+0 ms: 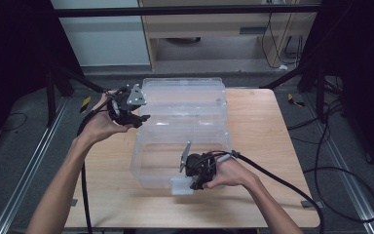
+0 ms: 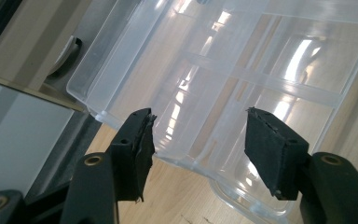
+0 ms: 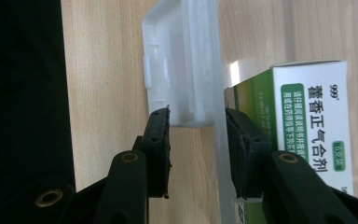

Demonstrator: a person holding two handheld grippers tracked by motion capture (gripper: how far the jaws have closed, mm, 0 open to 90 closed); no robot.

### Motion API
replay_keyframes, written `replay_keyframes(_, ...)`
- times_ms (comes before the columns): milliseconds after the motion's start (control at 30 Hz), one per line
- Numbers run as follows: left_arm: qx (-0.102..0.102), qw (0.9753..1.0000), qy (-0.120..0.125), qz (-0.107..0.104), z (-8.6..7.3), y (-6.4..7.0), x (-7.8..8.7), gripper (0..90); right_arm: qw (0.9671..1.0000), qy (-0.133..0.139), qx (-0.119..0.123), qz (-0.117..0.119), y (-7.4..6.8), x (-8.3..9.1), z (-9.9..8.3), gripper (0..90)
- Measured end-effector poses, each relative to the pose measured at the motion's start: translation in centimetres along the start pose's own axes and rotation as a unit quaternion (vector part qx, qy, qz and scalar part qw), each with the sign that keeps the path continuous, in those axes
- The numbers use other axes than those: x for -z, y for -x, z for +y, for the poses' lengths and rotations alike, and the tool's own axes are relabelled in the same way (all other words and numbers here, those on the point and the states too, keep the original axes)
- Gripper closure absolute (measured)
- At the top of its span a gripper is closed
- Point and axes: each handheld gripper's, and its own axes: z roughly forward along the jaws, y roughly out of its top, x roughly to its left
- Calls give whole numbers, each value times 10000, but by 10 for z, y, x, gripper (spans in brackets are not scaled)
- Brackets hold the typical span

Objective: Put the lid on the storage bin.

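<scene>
Clear plastic storage box sits mid-table on the wooden table, long axis running away from the person, lid swung open toward the far edge. Front latch on the near wall, a translucent white flap, sits between the right gripper's jaws; jaws are narrowly apart, one on the outer face of the latch, the other against the clear wall, contact looks likely but I can't confirm a firm clamp. Through that wall: a green-and-white medicine carton inside the box, printed "999" and "藿香正气合剂", text running along the carton's length, smaller print unreadable. Left gripper at the box's left side near the lid hinge line, jaws wide apart, nothing between them; ribbed lid panel just beyond the tips.
</scene>
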Motion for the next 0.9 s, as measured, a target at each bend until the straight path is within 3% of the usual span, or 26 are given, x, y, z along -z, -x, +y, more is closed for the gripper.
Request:
replay_keyframes(533, -488, 9985, -209, -102, 28, 6, -19, 414, 10000, -9, 35, -45, -1, 0, 0, 631)
replay_keyframes(900, -843, 9953, -433, -220, 44, 10, -29, 421, 10000, -20, 37, -50, -1, 0, -1, 632)
